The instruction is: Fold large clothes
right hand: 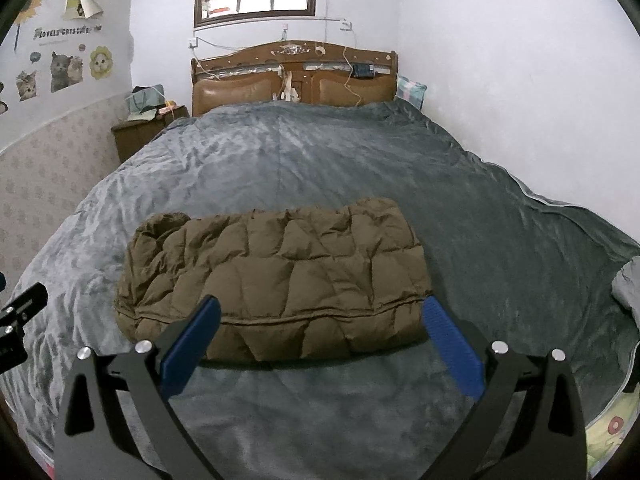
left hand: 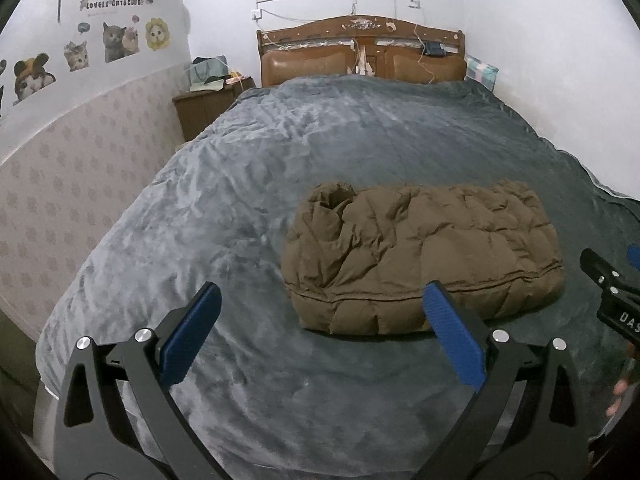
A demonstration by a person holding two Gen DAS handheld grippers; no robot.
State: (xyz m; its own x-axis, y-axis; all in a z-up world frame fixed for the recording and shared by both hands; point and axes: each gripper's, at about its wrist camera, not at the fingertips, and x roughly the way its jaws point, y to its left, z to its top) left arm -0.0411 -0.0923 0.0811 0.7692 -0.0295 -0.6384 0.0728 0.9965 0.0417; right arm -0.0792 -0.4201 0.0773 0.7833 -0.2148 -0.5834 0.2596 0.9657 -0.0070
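Note:
A brown quilted puffer jacket (left hand: 424,256) lies folded into a thick rectangular bundle on the grey bed blanket (left hand: 248,184); it also shows in the right wrist view (right hand: 276,276). My left gripper (left hand: 322,298) is open and empty, held above the blanket just in front of the jacket's left part. My right gripper (right hand: 320,312) is open and empty, held just in front of the jacket's near edge, its blue pads (right hand: 452,344) apart on either side. The right gripper also shows at the right edge of the left wrist view (left hand: 612,292).
The blanket (right hand: 500,240) covers a bed with a wooden headboard (left hand: 360,52) at the far wall. A nightstand (left hand: 208,104) with bags stands at the far left. Walls close in on both sides. A floral sheet (right hand: 612,432) shows at the bed's near right corner.

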